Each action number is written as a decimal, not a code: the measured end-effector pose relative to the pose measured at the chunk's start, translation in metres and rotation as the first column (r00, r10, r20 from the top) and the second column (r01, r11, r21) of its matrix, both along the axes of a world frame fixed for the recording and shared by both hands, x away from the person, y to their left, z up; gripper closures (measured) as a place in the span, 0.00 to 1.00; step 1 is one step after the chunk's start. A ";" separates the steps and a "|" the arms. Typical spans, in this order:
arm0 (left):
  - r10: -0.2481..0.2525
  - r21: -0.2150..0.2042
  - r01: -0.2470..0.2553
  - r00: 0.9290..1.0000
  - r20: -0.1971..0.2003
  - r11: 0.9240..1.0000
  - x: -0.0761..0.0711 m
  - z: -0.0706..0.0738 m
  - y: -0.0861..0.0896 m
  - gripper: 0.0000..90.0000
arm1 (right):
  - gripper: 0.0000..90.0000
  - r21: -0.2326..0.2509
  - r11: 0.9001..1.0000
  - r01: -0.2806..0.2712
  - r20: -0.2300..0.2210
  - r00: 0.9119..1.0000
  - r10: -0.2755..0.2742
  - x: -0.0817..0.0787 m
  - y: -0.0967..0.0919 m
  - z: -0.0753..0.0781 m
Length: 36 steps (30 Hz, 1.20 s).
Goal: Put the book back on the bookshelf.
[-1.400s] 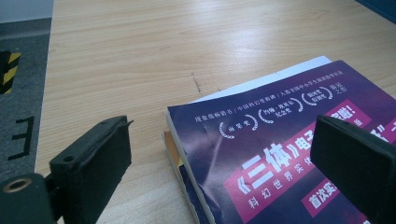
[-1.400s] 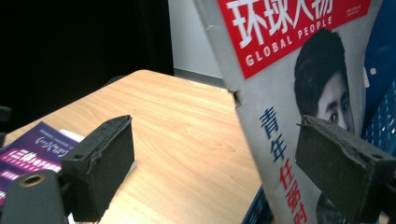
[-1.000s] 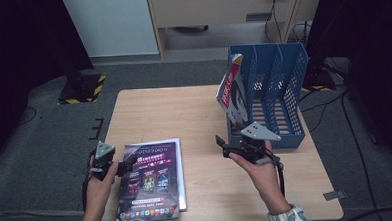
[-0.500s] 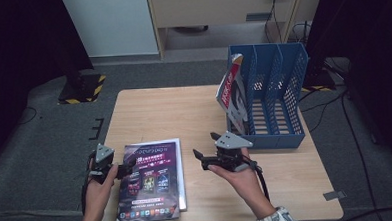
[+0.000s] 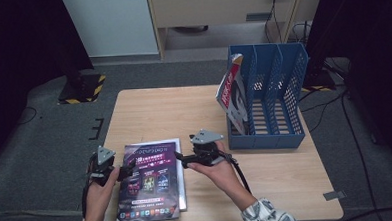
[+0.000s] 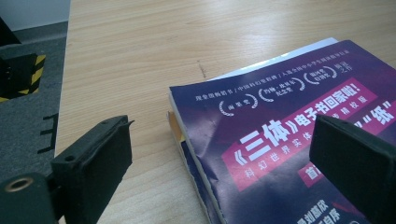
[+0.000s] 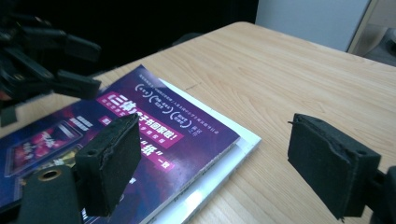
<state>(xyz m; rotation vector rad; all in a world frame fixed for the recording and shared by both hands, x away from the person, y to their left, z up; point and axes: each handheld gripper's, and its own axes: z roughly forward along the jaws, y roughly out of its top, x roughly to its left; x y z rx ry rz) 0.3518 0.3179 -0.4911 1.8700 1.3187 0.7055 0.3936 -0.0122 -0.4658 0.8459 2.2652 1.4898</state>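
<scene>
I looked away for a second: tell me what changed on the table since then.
The right gripper moved from beside the blue slotted file rack leftward to the purple-covered magazine lying flat, jaws open, holding nothing. The left gripper, magazine, rack and the red-and-white magazine standing in it stayed put.

The purple magazine (image 5: 149,180) lies flat, cover up, on a white booklet (image 7: 219,175), between the left gripper (image 5: 129,169) and right gripper (image 5: 180,158). Its left corner sits by the left gripper's spread jaws, its right edge just before the right gripper's.
</scene>
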 end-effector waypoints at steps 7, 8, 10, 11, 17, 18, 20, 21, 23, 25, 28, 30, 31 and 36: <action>-0.021 -0.016 0.021 1.000 -0.014 1.000 0.003 -0.003 0.006 0.08 | 0.13 -0.041 0.999 -0.012 -0.025 1.000 0.010 0.000 0.010 -0.020; -0.021 -0.016 0.021 1.000 -0.014 1.000 0.003 -0.003 0.006 0.09 | 0.13 -0.041 0.999 -0.012 -0.025 1.000 0.010 0.000 0.010 -0.020; -0.029 -0.018 0.028 0.999 -0.018 0.999 0.002 -0.003 0.006 0.11 | 0.11 -0.040 0.999 -0.011 -0.031 0.999 0.010 -0.002 0.009 -0.022; -0.030 -0.018 0.030 0.999 -0.019 0.999 0.001 -0.003 0.006 0.12 | 0.12 -0.031 0.999 -0.012 -0.043 0.999 0.011 -0.004 0.010 -0.024; -0.046 -0.004 0.046 0.998 -0.033 0.999 0.006 -0.004 0.003 0.19 | 0.21 -0.066 0.997 -0.031 -0.040 0.999 0.029 -0.009 0.012 -0.030; -0.048 -0.001 0.048 0.998 -0.036 0.999 0.007 -0.004 0.003 0.20 | 0.22 -0.068 0.997 -0.035 -0.044 0.998 0.032 -0.009 0.012 -0.032; -0.050 0.000 0.050 0.998 -0.040 0.999 0.008 -0.005 0.003 0.21 | 0.22 -0.082 0.996 -0.040 -0.054 0.998 0.035 -0.009 0.014 -0.036; -0.050 0.002 0.050 0.998 -0.039 0.999 0.009 -0.005 0.003 0.24 | 0.24 -0.088 0.995 -0.050 -0.072 0.996 0.044 -0.010 0.014 -0.040; -0.053 0.010 0.053 0.998 -0.041 0.999 0.009 -0.005 0.003 0.26 | 0.25 -0.095 0.994 -0.052 -0.076 0.996 0.044 -0.011 0.015 -0.042; -0.048 0.014 0.049 0.998 -0.048 0.999 0.008 -0.006 0.004 0.27 | 0.25 -0.091 0.995 -0.051 -0.078 0.996 0.044 -0.011 0.016 -0.042; -0.045 0.024 0.046 0.997 -0.056 0.999 0.008 -0.007 0.006 0.30 | 0.25 -0.093 0.994 -0.058 -0.091 0.995 0.050 -0.011 0.019 -0.045; -0.044 0.016 0.045 0.997 -0.057 0.999 0.009 -0.008 0.007 0.34 | 0.25 -0.103 0.993 -0.064 -0.091 0.994 0.054 -0.012 0.021 -0.048; -0.045 0.019 0.047 0.997 -0.061 0.999 0.009 -0.008 0.007 0.37 | 0.25 -0.104 0.992 -0.066 -0.098 0.994 0.055 -0.012 0.022 -0.051; -0.045 0.023 0.047 0.997 -0.065 0.999 0.010 -0.010 0.005 0.39 | 0.24 -0.109 0.991 -0.080 -0.111 0.991 0.068 -0.013 0.024 -0.055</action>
